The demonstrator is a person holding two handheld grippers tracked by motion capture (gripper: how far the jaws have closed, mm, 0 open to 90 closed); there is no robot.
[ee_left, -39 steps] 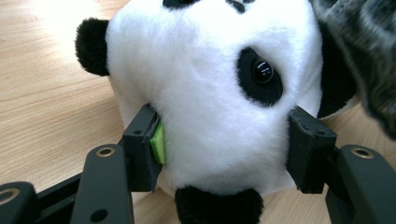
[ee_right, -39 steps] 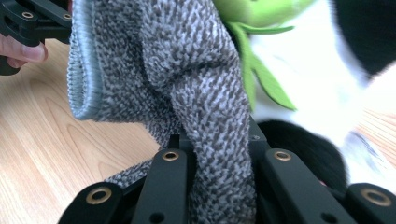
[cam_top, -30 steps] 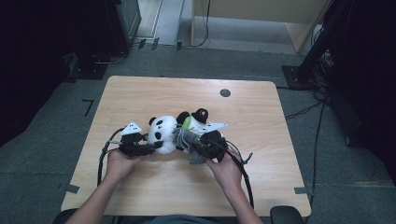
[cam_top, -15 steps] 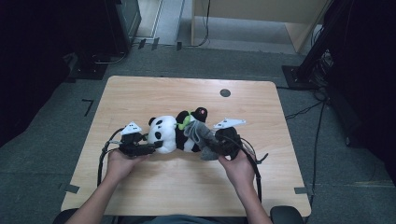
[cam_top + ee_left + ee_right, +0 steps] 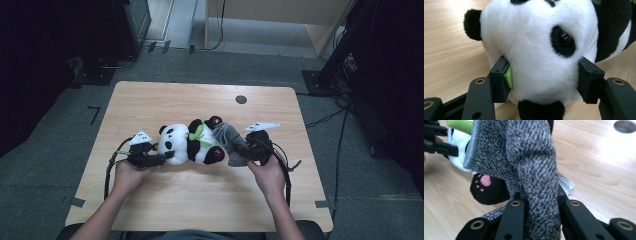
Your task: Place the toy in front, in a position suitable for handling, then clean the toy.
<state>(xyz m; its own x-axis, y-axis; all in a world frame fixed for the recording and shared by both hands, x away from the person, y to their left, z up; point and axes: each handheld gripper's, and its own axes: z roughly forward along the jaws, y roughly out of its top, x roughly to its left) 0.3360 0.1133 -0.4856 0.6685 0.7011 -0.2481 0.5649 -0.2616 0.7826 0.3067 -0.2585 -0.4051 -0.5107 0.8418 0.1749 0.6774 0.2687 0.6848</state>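
Panda (image 5: 192, 144) mid-table, head clamped by left gripper (image 5: 165, 158), right gripper (image 5: 240, 150) pinching grey sock (image 5: 229, 141); edges well apart

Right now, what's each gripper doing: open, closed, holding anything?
Left gripper: fingers closed on the panda's head.
Right gripper: fingers closed on the grey sock.
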